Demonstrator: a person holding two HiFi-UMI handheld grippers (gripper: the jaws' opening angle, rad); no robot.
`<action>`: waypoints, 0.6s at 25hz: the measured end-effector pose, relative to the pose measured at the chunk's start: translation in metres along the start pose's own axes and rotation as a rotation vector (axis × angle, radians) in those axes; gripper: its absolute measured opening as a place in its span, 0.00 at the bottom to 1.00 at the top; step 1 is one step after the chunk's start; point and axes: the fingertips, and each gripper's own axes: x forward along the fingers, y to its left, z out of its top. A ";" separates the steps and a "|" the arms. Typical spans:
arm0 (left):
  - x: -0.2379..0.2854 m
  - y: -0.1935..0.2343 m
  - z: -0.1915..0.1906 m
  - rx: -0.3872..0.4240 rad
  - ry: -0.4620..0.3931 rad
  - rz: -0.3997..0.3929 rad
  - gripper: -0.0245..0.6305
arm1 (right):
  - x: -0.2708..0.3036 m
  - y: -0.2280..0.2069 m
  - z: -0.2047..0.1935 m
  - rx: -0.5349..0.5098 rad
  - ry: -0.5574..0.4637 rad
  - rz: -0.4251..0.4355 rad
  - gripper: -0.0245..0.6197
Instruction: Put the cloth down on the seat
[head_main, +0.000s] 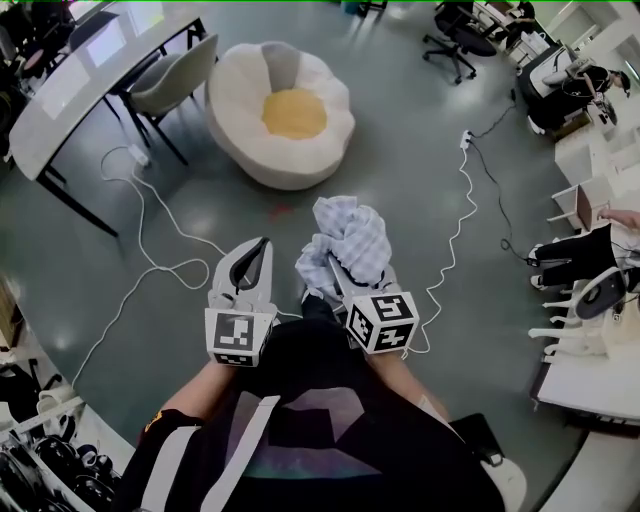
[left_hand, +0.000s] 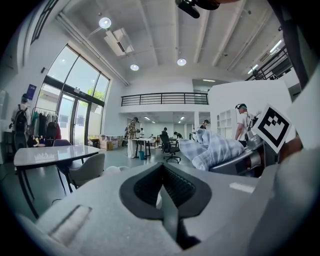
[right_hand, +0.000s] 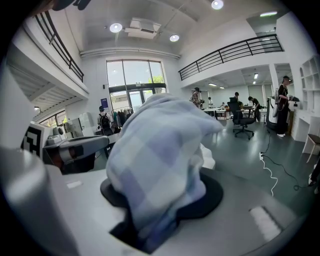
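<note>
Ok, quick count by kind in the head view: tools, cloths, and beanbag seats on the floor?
Tools: 2, left tool and right tool
Cloths: 1, checked cloth in the right tool
Beanbag seats: 1, beanbag seat
Total: 4

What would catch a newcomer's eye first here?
The checked cloth, bunched in the jaws of the right gripper, mid-picture in the head view. Beyond it on the floor sits the white seat with a yellow centre; the left gripper alongside is shut and empty.
</note>
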 end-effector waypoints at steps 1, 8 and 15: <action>0.005 0.000 0.000 0.000 0.004 0.001 0.04 | 0.004 -0.003 0.002 0.000 0.000 0.003 0.37; 0.049 0.005 0.000 -0.004 0.029 0.009 0.04 | 0.032 -0.036 0.015 0.020 0.015 0.008 0.37; 0.106 0.009 0.008 -0.002 0.046 0.014 0.04 | 0.066 -0.073 0.036 0.032 0.028 0.021 0.37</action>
